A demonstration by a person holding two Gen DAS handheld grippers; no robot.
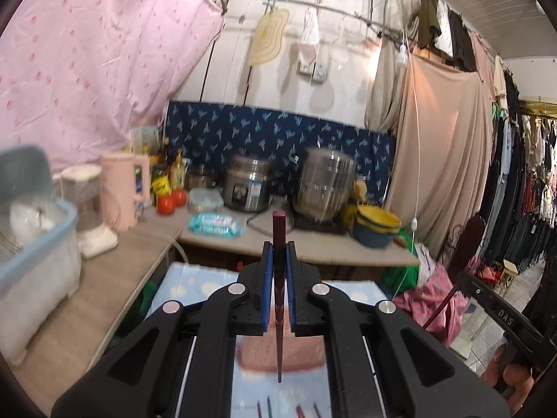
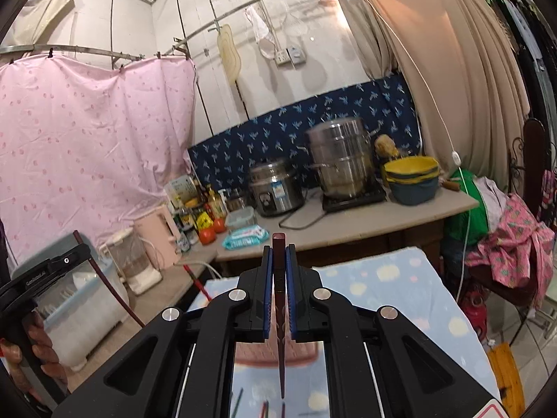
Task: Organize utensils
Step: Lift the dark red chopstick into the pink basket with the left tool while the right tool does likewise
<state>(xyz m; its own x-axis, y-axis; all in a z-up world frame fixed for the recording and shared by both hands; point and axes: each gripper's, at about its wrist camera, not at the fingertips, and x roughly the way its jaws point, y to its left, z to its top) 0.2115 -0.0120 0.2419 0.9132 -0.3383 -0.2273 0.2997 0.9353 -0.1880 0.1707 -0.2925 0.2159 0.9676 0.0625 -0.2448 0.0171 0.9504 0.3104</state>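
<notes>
Left wrist: both grippers lifted, each clamping one chopstick.
Left gripper (image 1: 278, 254) grips chopstick (image 1: 278, 230); right gripper (image 2: 278, 257) likewise. Transport step, likely; next, lower into pink tray (image 1: 257, 351).

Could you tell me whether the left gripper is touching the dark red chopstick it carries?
Touching: in the left wrist view the left gripper has both blue pads pressed against the chopstick.

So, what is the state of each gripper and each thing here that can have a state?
Left gripper: shut on a dark red chopstick.
Right gripper: shut on another dark red chopstick.
Steamer pot: lid on.
Rice cooker: closed.
Food box: lid on.
</notes>
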